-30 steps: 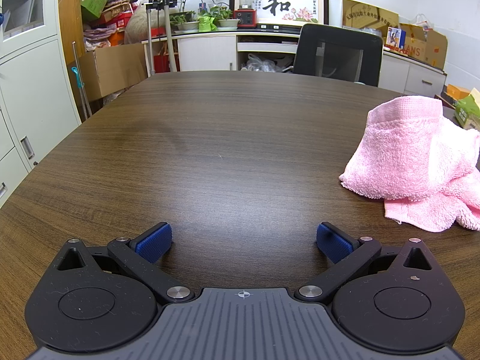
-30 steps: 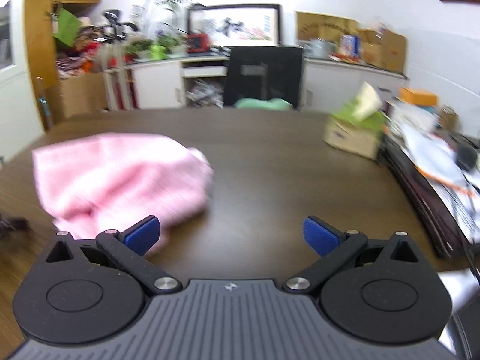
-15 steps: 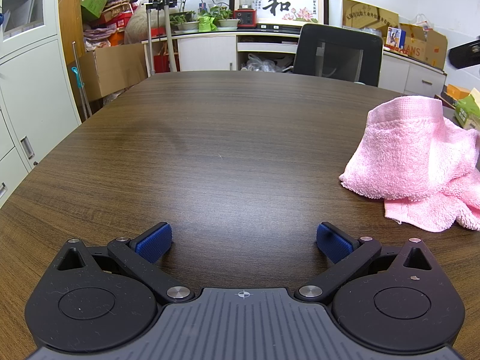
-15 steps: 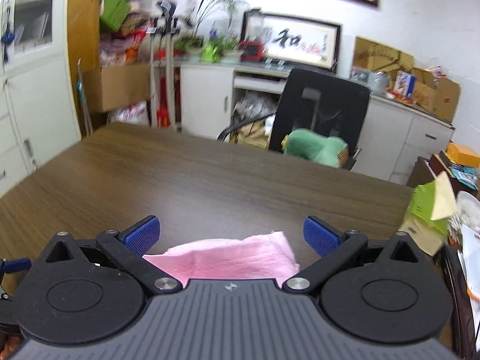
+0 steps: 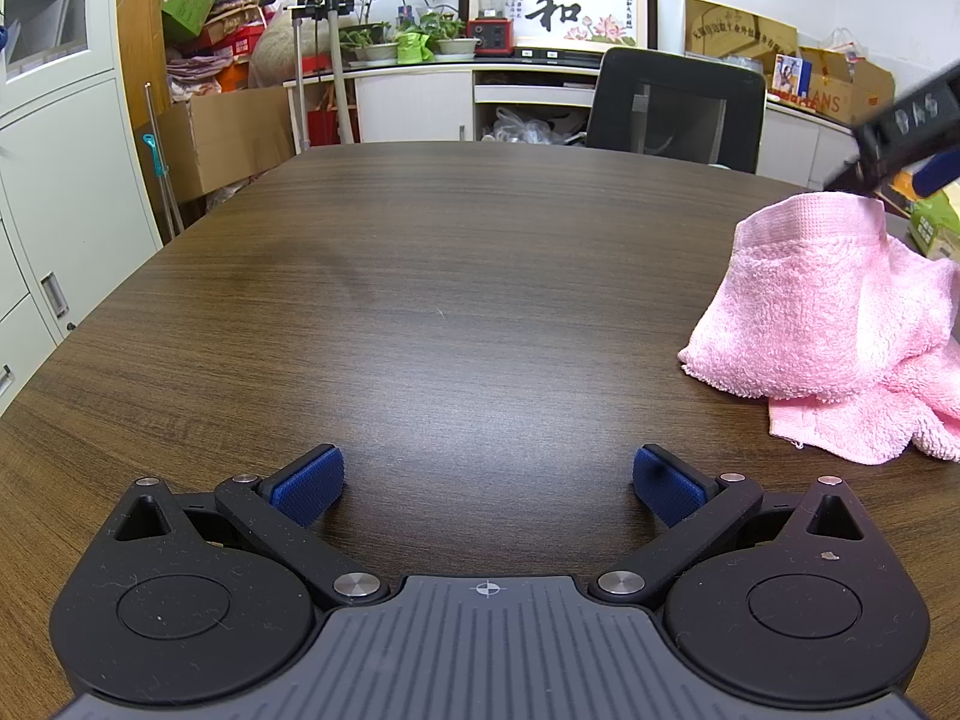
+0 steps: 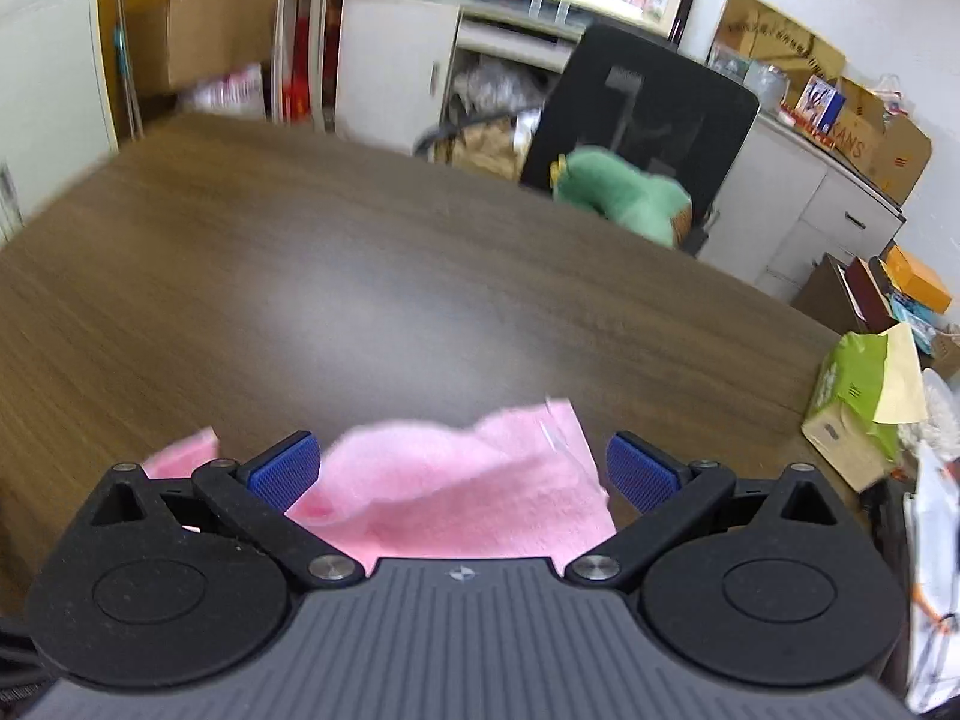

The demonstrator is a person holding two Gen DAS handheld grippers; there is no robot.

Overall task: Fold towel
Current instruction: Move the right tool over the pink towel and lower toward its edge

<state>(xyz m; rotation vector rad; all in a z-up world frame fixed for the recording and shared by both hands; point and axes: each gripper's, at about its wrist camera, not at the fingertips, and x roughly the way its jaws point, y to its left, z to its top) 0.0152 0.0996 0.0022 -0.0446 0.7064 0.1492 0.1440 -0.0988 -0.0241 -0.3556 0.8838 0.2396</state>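
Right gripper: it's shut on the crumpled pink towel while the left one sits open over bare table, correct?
Not quite. The right gripper is open, its blue pads spread either side of the pink towel, as the right wrist view shows. The left gripper is indeed open over bare table.

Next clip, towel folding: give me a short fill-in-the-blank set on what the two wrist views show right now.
1. The towel lying crumpled on the wooden table is ____ in colour.
2. The left gripper has its jaws ____, with only bare table between them.
3. The right gripper hovers over the ____, jaws apart.
4. The chair at the table's far side is ____ in colour.

Missing words: pink; open; towel; black
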